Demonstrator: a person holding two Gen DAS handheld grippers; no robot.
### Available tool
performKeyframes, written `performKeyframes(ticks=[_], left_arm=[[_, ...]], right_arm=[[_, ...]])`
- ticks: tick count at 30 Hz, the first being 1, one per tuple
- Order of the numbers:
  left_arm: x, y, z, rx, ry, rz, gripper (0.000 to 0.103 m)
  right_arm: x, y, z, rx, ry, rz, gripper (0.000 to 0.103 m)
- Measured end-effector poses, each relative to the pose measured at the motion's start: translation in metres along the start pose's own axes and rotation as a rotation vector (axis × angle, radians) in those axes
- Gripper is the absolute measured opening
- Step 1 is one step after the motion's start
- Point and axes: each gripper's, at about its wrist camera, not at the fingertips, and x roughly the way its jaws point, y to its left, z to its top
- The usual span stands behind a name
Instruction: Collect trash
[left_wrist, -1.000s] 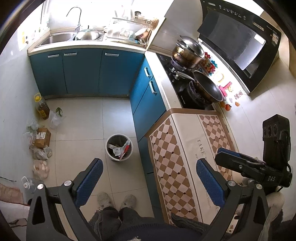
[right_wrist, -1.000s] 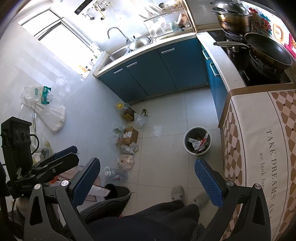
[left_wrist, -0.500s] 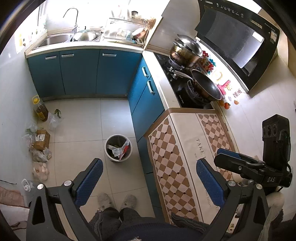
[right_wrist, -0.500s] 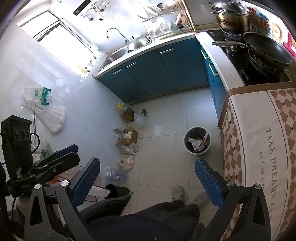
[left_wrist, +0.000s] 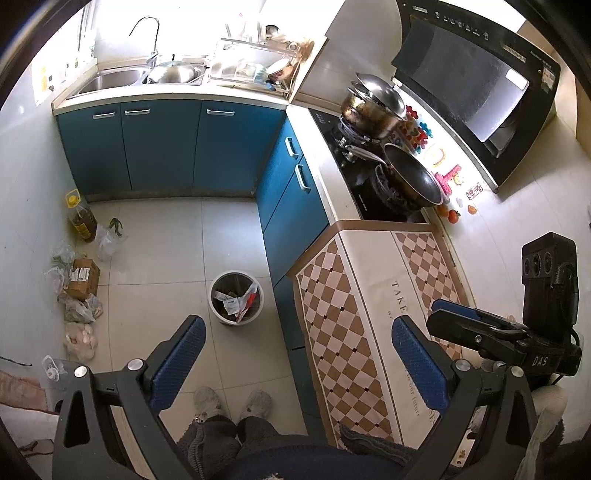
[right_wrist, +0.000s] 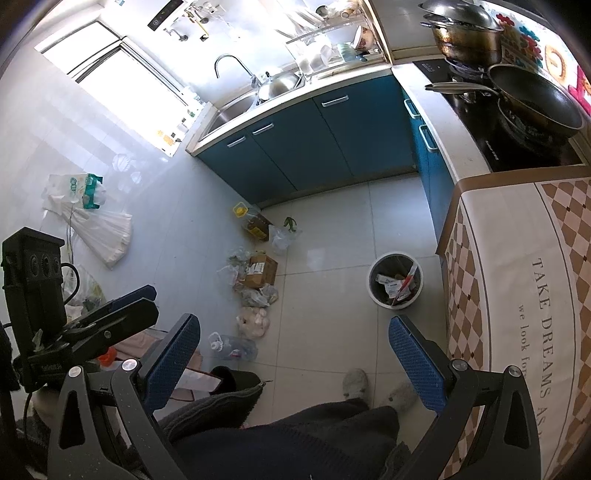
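Note:
A grey trash bin (left_wrist: 236, 297) with paper and wrappers inside stands on the tiled floor beside the blue cabinets; it also shows in the right wrist view (right_wrist: 396, 280). My left gripper (left_wrist: 299, 350) is open and empty, held high above the floor. My right gripper (right_wrist: 295, 350) is open and empty, also high. The right gripper shows at the right edge of the left wrist view (left_wrist: 480, 328), and the left gripper at the left edge of the right wrist view (right_wrist: 107, 317). A cardboard box (right_wrist: 261, 271), plastic bags (right_wrist: 255, 295) and an empty bottle (right_wrist: 232, 347) lie along the left wall.
A counter with a checkered cloth (left_wrist: 369, 314) stands at the right. A stove with a wok (left_wrist: 410, 181) and a pot (left_wrist: 373, 107) lies beyond it. Blue cabinets (left_wrist: 162, 147) and a sink (left_wrist: 110, 79) line the far wall. An oil jug (left_wrist: 81, 218) stands by the wall. The person's feet (left_wrist: 229, 400) are below.
Both grippers have stayed open and nearly still. The left wrist view has shifted slightly, with the bin and floor clutter drifting a little to the left.

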Motion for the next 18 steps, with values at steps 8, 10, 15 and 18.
performKeyframes(ticks=[8,10,15,18], left_arm=[[0.0000,0.0000,-0.0003,0.002,0.001,-0.002,0.103],[-0.0002,0.0008,-0.0012,0.002,0.001,-0.003,0.103],[0.0000,-0.0024,0.0036,0.000,0.000,-0.002,0.103],[-0.0002,-0.0017,0.0019,-0.001,-0.002,-0.001,0.103]], right_arm=[[0.0000,0.0022,0.0017,0.001,-0.002,0.003,0.103],[0.0001,0.0024,0.0018,0.001,-0.002,0.003,0.103],[0.0002,0.0028,0.0018,0.002,-0.003,0.003,0.103],[-0.0008,0.0027,0.0015,0.000,-0.003,0.005,0.103]])
